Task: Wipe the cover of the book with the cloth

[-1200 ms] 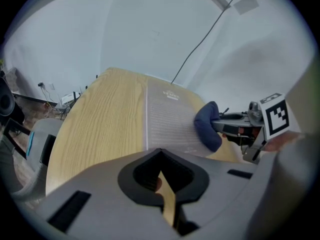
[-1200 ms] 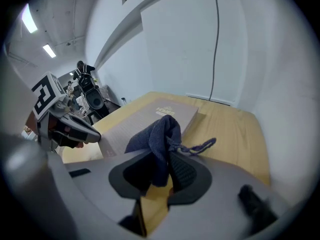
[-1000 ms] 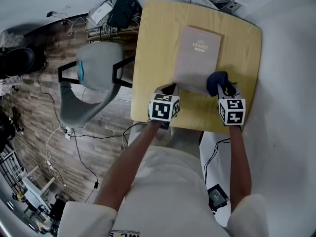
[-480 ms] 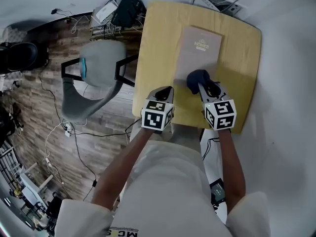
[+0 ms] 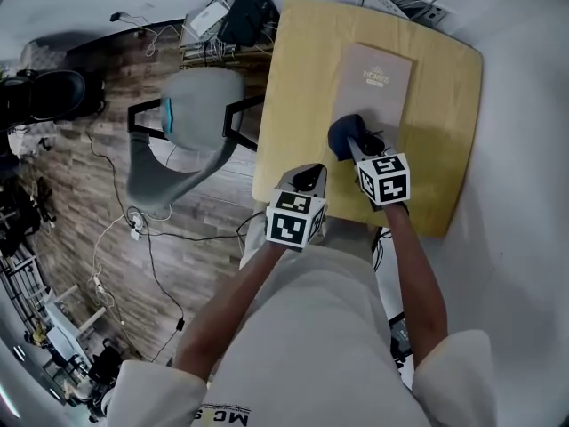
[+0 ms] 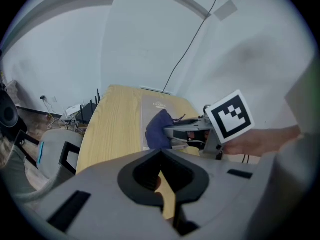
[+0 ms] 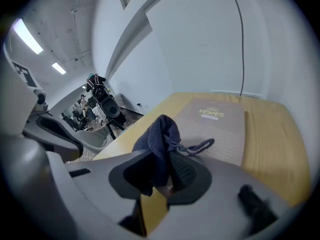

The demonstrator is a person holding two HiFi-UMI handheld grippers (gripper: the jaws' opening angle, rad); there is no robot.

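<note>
The right claw (image 7: 161, 160) is clamped on a dark blue cloth (image 7: 159, 134), which bunches up between its jaws with a loose cord trailing onto the cover. In the head view, the cloth rests on the near-left end of the book (image 5: 380, 78), at about the book's 7 o'clock corner. The book lies flat, cover up, on the yellow bench (image 5: 298, 78), towards the bench's 12 o'clock edge, its pale brown cover showing a small printed emblem at the far end.

The left claw (image 6: 160, 153) has its jaws together with nothing between them. It hovers at the bench's near edge, at about 7 o'clock from the cloth and just beside the right claw, apart from the book.

A grey chair (image 5: 191, 118) stands on the wooden floor at the bench's 9 o'clock side.
</note>
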